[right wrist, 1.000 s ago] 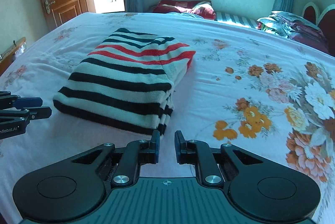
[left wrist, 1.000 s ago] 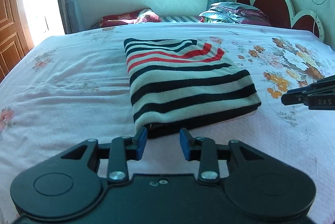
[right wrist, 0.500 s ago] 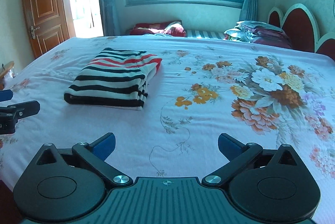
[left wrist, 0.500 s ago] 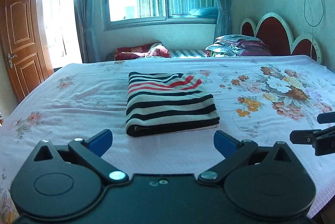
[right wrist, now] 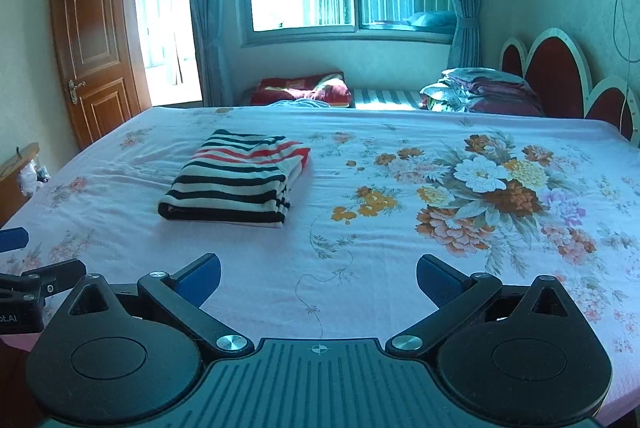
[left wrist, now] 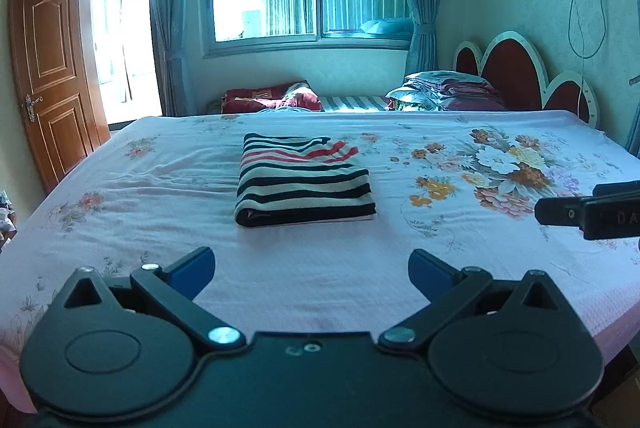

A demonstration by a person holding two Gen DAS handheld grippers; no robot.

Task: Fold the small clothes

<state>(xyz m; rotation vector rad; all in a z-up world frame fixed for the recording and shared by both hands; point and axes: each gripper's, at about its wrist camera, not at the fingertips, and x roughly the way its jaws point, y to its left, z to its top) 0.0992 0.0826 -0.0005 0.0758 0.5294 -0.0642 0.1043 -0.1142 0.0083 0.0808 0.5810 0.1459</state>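
A folded striped garment [left wrist: 304,184], black, white and red, lies flat on the pink floral bed sheet [left wrist: 160,188]; it also shows in the right wrist view [right wrist: 236,178]. My left gripper [left wrist: 312,270] is open and empty, well back from the garment near the bed's front edge. My right gripper [right wrist: 318,276] is open and empty too, held off to the garment's right. The right gripper's fingers [left wrist: 580,212] show at the right edge of the left wrist view. The left gripper's fingers [right wrist: 44,278] show at the left edge of the right wrist view.
A stack of folded bedding [left wrist: 444,90] and a red blanket [left wrist: 272,98] lie beyond the bed's far side. A red headboard [left wrist: 520,76] stands at the right. A wooden door [left wrist: 52,68] is at the left. A large flower print [right wrist: 492,188] covers the sheet's right half.
Both grippers opened wide and pulled back from the garment's near edge, away from the bed. The folded garment stays where it lay.
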